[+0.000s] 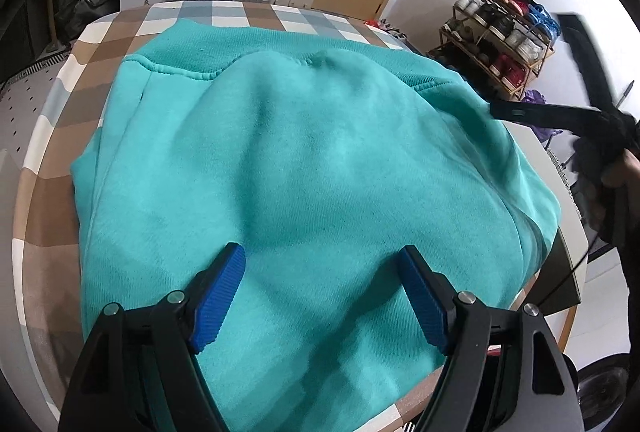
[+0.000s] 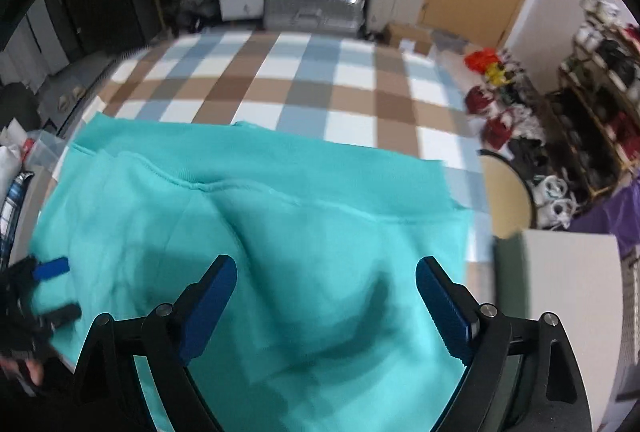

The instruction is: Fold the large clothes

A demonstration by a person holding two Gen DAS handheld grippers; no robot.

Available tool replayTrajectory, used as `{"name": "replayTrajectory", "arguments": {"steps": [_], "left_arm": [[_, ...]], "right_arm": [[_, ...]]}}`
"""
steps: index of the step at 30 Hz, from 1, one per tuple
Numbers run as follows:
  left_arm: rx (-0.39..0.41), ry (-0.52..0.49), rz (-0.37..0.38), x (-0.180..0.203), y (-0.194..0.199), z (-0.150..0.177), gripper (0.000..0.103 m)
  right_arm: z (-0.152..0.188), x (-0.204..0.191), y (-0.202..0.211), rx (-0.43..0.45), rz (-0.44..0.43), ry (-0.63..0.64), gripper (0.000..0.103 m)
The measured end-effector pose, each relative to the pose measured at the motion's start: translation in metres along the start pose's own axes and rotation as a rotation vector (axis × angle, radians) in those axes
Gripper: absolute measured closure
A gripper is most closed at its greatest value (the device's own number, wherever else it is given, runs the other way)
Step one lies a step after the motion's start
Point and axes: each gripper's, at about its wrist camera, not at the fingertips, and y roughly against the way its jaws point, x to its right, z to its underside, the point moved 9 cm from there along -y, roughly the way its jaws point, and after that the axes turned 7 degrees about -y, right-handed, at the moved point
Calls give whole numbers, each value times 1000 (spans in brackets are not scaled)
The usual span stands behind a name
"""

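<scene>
The teal sweatshirt (image 1: 304, 168) lies partly folded on the checked tablecloth (image 1: 56, 136). The left gripper (image 1: 322, 264) and the right gripper (image 2: 326, 272) both hang above it, jaws apart and empty. The thick, soft fleece looks floppy and bulky; best pinched at the hem or a folded edge.

A round table (image 1: 48, 136) was covered by a checked cloth of brown, white and pale blue squares (image 2: 304, 88). A folded teal fleece garment (image 1: 304, 160) was spread flat over the cloth, its far hem lying short of the table's far edge.
</scene>
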Motion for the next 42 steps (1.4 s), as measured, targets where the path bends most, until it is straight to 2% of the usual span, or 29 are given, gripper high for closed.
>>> {"name": "replayTrajectory", "arguments": {"steps": [2, 3, 4, 6, 8, 10, 11, 13, 14, 15, 18, 19, 21, 22, 26, 30, 34, 36, 39, 42], "left_arm": [[6, -1, -17, 2, -1, 1, 28], [8, -8, -31, 3, -2, 1, 28], [10, -13, -43, 4, -2, 2, 28], [4, -24, -66, 5, -4, 1, 28], [-4, -24, -77, 5, -5, 1, 28], [-9, -26, -76, 4, -5, 1, 28], [-12, -27, -73, 3, -4, 2, 28], [-16, -31, -71, 3, -4, 2, 28], [-17, -32, -71, 4, -3, 3, 28], [-17, -35, -72, 4, -3, 3, 28], [-14, -34, -81, 5, -3, 4, 28], [-13, -34, -86, 6, -2, 4, 28], [-8, -35, -96, 6, -2, 4, 27], [-7, -37, -99, 6, -2, 5, 27], [-13, -57, -113, 8, -3, 6, 28], [-19, -72, -127, 7, -5, 5, 28], [-9, -54, -101, 6, -1, 4, 28], [3, -33, -83, 5, 6, 3, 28], [90, -12, 6, 20, 27, -9, 28], [191, -65, 56, 50, 44, -29, 27]], "right_arm": [[1, -2, -38, -91, 79, 29, 12], [5, -1, -59, -141, 101, 41, 8], [8, 2, -71, -163, 117, 45, 0], [11, 11, -92, -175, 87, -14, 0], [9, 18, -96, -181, 33, -85, 0], [7, 20, -88, -175, 16, -94, 0], [6, 19, -80, -156, 19, -89, 11], [5, 15, -50, -85, 6, -93, 25], [5, 12, -40, -64, -3, -92, 27], [9, 2, -23, -39, -55, -88, 29], [18, -34, 2, -16, -188, -63, 44], [24, -44, 6, -23, -223, -59, 47], [42, -71, 12, -55, -296, -37, 48], [54, -85, 8, -78, -303, -12, 49], [81, -103, -23, -60, -165, 57, 49], [80, -109, -39, -11, -81, 130, 48], [75, -106, -31, -36, -108, 102, 50], [72, -93, -8, -12, -136, 89, 50], [71, -62, 27, 84, -132, 35, 45], [81, -23, 26, 57, -64, -7, 43]]}}
